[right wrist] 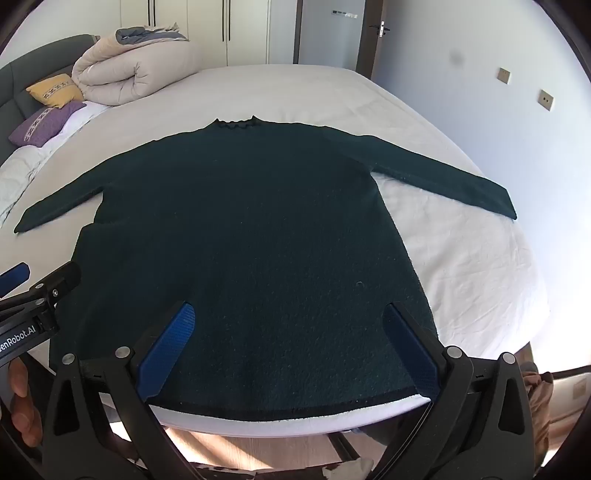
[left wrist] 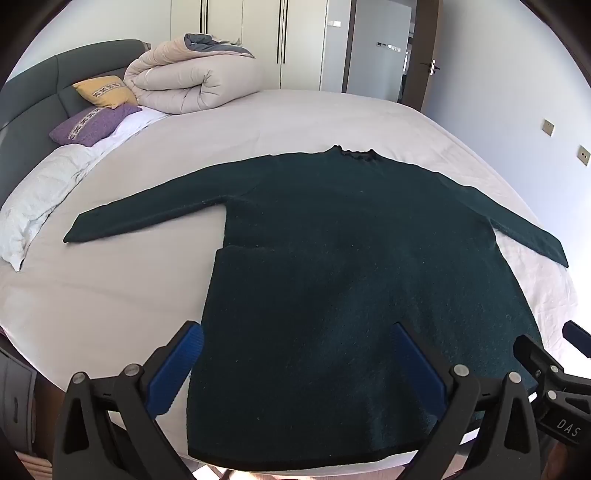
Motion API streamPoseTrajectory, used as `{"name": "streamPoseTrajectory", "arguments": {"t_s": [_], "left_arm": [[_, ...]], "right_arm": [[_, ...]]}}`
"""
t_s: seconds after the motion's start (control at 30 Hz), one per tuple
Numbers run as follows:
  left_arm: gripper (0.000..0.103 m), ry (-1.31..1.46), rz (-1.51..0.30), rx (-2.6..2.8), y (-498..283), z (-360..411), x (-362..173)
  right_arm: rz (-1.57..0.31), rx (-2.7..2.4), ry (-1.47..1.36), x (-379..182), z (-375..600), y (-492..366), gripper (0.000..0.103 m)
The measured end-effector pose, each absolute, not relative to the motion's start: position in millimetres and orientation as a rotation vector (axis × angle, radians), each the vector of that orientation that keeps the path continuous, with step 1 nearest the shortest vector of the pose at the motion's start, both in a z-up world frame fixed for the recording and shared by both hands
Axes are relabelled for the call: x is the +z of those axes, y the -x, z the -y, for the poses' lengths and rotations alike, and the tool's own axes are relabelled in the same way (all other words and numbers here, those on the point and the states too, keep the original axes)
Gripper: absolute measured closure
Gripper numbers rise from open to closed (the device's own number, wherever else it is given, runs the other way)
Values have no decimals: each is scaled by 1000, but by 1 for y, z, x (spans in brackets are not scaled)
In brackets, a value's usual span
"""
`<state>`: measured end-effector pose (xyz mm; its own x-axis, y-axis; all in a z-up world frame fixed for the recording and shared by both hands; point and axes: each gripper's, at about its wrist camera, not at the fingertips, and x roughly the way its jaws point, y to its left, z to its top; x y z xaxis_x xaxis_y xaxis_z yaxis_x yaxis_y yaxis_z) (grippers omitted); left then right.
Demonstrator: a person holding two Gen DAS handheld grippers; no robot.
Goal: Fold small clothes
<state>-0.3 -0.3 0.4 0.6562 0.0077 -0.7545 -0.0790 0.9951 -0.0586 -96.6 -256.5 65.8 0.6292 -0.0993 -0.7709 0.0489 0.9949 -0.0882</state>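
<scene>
A dark green long-sleeved sweater (left wrist: 351,240) lies flat on the white bed (left wrist: 110,295), collar away from me, both sleeves spread out sideways. It also shows in the right wrist view (right wrist: 240,221). My left gripper (left wrist: 299,332) is open above the sweater's lower left part, near the hem, holding nothing. My right gripper (right wrist: 291,314) is open above the sweater's lower right part, holding nothing. The right gripper shows at the right edge of the left wrist view (left wrist: 554,354). The left gripper shows at the left edge of the right wrist view (right wrist: 33,284).
A rolled beige duvet (left wrist: 184,81), a yellow pillow (left wrist: 105,90) and a purple pillow (left wrist: 92,123) lie at the head of the bed by the dark headboard (left wrist: 37,99). White wardrobes (left wrist: 258,33) and an open door (left wrist: 424,48) stand behind. The bed's near edge (right wrist: 295,424) is below the hem.
</scene>
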Motion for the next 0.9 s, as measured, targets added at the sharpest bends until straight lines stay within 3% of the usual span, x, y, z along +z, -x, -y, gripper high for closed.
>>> {"name": "streamPoseTrajectory", "arguments": {"t_s": [0.9], "left_arm": [[0,83,-867,47,0,0,-8]], "right_arm": [[-891,-90,67,64,255,97,0]]}}
